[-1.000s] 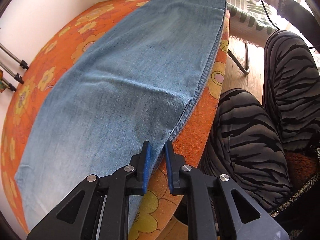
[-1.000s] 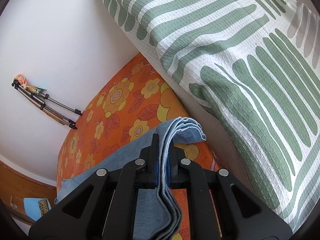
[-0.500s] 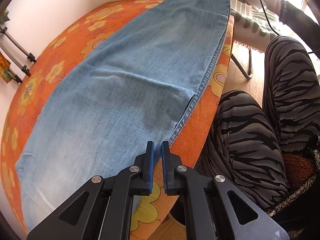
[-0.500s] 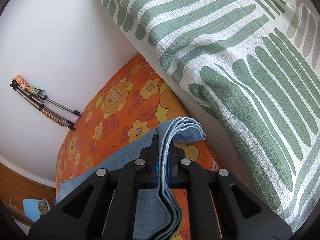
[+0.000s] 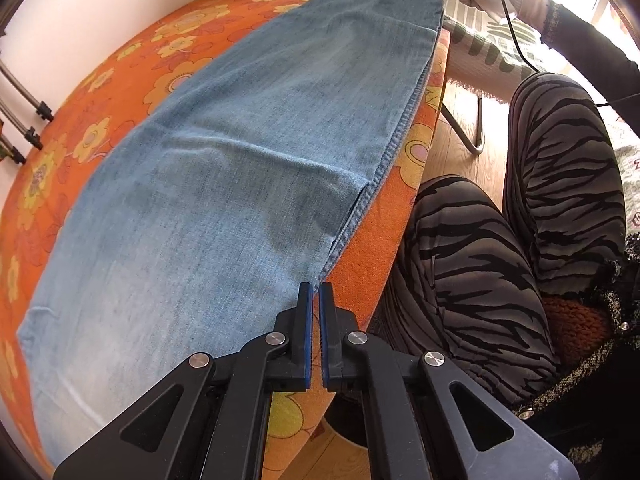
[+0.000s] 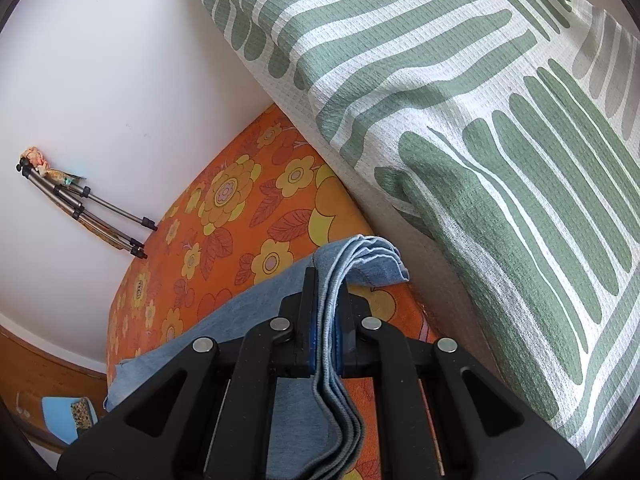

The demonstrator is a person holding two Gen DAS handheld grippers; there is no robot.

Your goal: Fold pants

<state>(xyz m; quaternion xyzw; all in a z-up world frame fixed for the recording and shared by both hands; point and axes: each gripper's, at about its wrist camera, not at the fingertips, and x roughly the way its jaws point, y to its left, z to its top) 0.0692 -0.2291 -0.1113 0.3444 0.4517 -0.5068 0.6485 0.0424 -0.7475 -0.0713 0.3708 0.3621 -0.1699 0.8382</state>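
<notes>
Light blue denim pants [image 5: 248,160] lie stretched along an orange flowered mattress [image 5: 120,64]. My left gripper [image 5: 315,292] sits over the pants' near seam edge at the mattress front; its jaws are nearly closed with a thin gap, and no cloth shows between them. My right gripper [image 6: 326,280] is shut on the layered end of the pants [image 6: 360,256], held up off the mattress [image 6: 240,216] at the far end. In the left wrist view, the right gripper's hand shows at the top, at the pants' far end.
A white and green striped blanket [image 6: 460,120] lies right beside the right gripper. Tripod legs [image 6: 88,212] lean on the white wall. The person's striped-trousered legs [image 5: 520,240] are right of the mattress edge, over wooden floor [image 5: 492,136].
My left gripper's jaws have closed from a wider gap to a thin one and slid back along the seam. The right gripper holds still with the cloth.
</notes>
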